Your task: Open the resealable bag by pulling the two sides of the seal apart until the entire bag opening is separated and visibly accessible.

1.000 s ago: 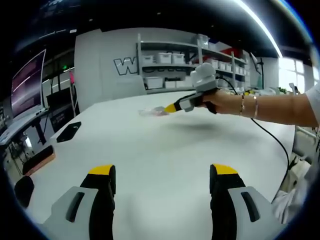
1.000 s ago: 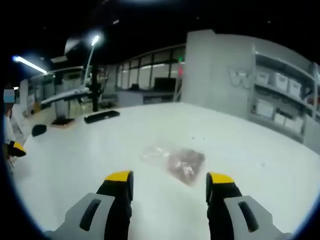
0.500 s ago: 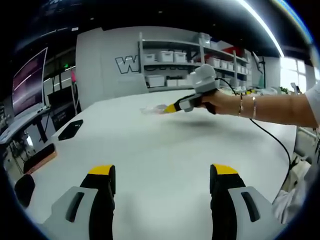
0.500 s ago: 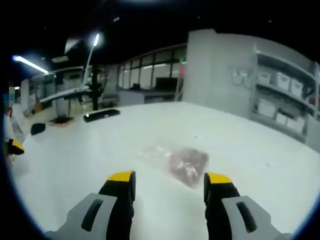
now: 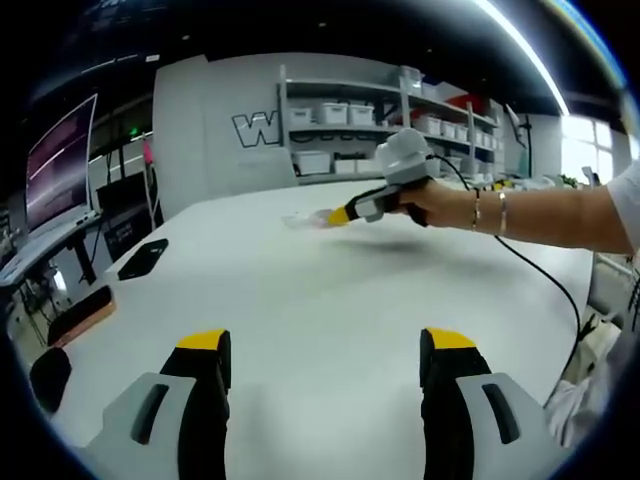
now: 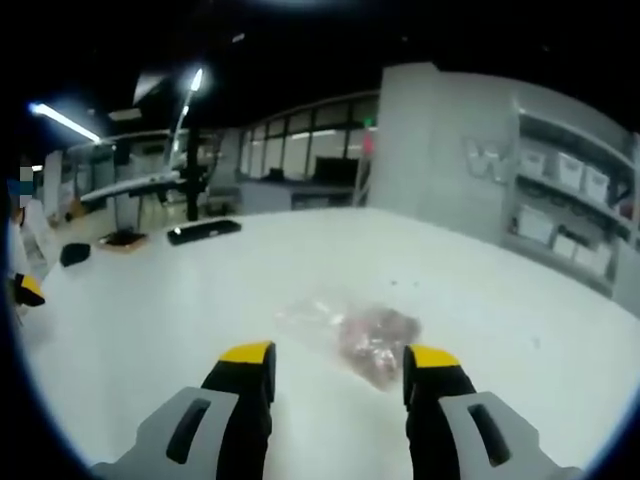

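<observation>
Both pairs of yellow-tipped fingers stand spread with nothing between them. Seen from the right gripper view, the right gripper (image 6: 338,360) hangs just short of the resealable bag (image 6: 352,328), a clear pouch lying flat on the white table (image 6: 180,300), its long axis slanting from upper left to lower right (brownish contents bunch at the lower-right end; its seal end is too blurred to tell). The left gripper (image 5: 325,350) hovers well apart, over bare tabletop.
</observation>
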The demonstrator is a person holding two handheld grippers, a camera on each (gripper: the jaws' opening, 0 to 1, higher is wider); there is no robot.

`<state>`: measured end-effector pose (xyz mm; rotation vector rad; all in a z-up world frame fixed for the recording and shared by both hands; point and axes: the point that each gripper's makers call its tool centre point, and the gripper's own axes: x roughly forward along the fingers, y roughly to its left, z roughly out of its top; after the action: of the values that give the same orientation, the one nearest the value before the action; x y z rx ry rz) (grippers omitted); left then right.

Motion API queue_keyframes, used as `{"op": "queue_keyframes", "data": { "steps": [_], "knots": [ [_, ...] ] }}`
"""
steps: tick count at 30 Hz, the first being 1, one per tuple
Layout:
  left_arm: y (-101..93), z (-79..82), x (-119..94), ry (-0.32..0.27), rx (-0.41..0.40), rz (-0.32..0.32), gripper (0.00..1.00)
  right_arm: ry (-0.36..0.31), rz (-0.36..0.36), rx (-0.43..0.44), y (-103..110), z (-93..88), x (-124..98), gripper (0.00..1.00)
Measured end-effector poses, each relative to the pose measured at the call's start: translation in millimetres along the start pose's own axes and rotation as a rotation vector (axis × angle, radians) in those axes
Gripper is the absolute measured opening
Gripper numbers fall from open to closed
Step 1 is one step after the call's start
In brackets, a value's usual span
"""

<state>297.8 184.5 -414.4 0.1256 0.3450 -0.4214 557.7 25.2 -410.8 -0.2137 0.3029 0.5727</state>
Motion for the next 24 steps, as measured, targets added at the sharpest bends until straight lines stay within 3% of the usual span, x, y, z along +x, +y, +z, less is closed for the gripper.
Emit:
{"op": "queue_keyframes", "data": {
  "steps": [24],
  "knots": [
    [3.8,-3.5,-2,0.003,-0.007,-0.004,0.77,0.019,0.012,-0.027,11,-0.4,16,0.46]
  ]
}}
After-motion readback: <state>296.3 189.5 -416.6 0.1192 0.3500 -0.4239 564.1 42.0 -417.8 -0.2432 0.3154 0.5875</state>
